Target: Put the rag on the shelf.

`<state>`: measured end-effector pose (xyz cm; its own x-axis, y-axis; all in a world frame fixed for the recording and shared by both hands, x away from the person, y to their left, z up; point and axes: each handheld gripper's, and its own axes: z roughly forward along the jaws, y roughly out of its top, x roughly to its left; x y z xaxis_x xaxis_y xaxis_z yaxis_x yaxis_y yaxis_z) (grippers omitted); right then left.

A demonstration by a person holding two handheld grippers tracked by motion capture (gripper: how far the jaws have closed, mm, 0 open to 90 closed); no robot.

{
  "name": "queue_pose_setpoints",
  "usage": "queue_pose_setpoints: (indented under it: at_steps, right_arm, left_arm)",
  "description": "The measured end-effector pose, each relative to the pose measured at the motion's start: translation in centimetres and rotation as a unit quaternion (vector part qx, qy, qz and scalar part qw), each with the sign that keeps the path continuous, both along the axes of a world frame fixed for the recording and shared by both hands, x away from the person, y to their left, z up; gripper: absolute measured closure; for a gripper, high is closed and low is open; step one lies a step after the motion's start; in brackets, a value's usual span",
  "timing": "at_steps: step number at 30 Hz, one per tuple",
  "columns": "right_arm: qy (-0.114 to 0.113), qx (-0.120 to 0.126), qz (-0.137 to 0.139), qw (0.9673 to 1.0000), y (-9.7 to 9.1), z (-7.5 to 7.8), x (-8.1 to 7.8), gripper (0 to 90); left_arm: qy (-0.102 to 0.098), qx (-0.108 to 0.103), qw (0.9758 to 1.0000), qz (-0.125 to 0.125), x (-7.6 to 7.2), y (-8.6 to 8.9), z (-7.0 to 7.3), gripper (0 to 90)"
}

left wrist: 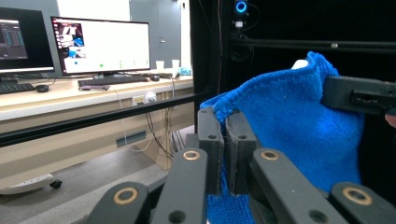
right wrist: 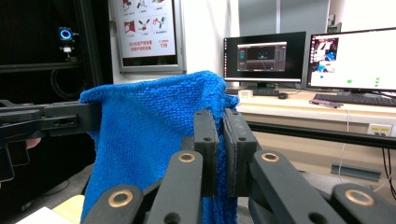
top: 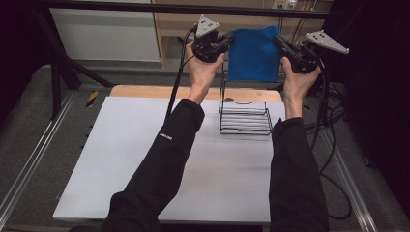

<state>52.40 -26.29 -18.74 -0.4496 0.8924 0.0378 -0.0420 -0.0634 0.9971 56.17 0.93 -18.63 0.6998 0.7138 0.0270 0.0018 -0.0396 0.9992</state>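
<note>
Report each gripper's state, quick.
Left gripper: shut on the blue cloth, at one top corner.
Right gripper: shut on the blue cloth, at the other top corner.

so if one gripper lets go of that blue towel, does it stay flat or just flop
Probably flops: the blue towel hangs slack between the left gripper and right gripper, sagging where unsupported. Its looped pile looks grippy, so the remaining pinch likely holds. It seems light, so it could swing toward the wire rack below.
</note>
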Motion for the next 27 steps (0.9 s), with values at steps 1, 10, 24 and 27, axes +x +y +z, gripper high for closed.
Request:
queue_pose_setpoints:
  at_steps: [1,10,24,27]
  right_arm:
    - [0.003,-0.002,0.0,1.0,-0.1,-0.3,0.0,85.8]
    - [0.014,-0.003,0.012,0.9998,-1.1,-2.8,-1.3,85.6]
    - [0.012,-0.005,0.021,0.9997,-2.3,-4.7,-3.7,85.1]
    - [0.003,-0.008,0.027,0.9996,-2.3,-4.8,-4.2,85.1]
  left_arm:
    - [0.0,0.005,1.0,-0.002,-0.1,0.0,-0.3,86.5]
    - [0.003,0.029,0.999,-0.034,-1.1,-0.3,-2.4,86.5]
    - [-0.016,0.059,0.9951,-0.079,-3.5,-0.4,-3.2,86.4]
    - [-0.02,0.063,0.9946,-0.081,-3.8,-0.2,-3.0,86.4]
